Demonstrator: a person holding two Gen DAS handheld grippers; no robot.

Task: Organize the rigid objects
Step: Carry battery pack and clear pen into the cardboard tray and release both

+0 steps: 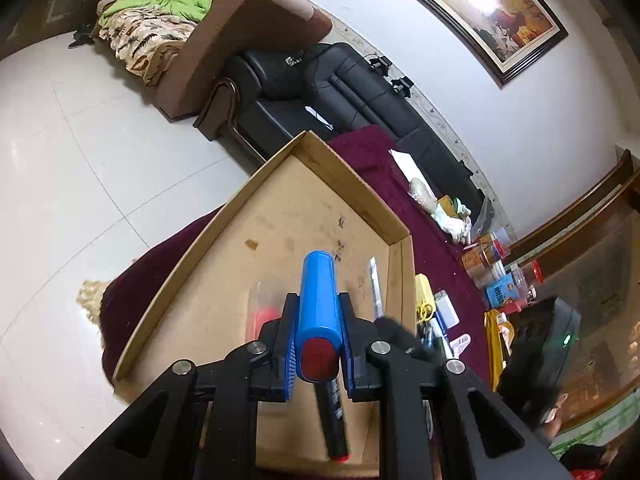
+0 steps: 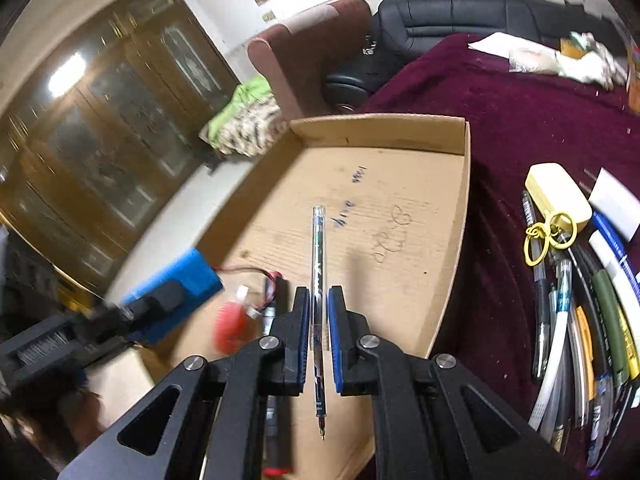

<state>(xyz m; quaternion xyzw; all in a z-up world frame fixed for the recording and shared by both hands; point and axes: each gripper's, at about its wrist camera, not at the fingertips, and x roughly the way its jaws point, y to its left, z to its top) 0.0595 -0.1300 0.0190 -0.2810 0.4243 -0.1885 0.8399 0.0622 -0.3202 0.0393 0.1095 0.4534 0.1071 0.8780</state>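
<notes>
A shallow cardboard tray (image 1: 352, 176) lies on a maroon cloth; it also shows in the right wrist view (image 2: 466, 200). My left gripper (image 1: 318, 320) is shut on a blue battery pack (image 1: 318, 292) with a red end, held above the tray; the pack (image 2: 176, 280) also shows in the right wrist view. My right gripper (image 2: 319, 312) is over the tray, its jaws a little apart around a clear pen (image 2: 319, 248) that lies between them. A black marker with a red cap (image 1: 334, 420) and a small red item (image 2: 232, 328) lie in the tray.
Several pens and tubes (image 2: 580, 320), a yellow case with rings (image 2: 556, 196) and white boxes lie on the cloth right of the tray. Jars and packets (image 1: 492, 264) stand further along. A black sofa (image 1: 340, 92) and a brown armchair (image 1: 240, 40) stand behind.
</notes>
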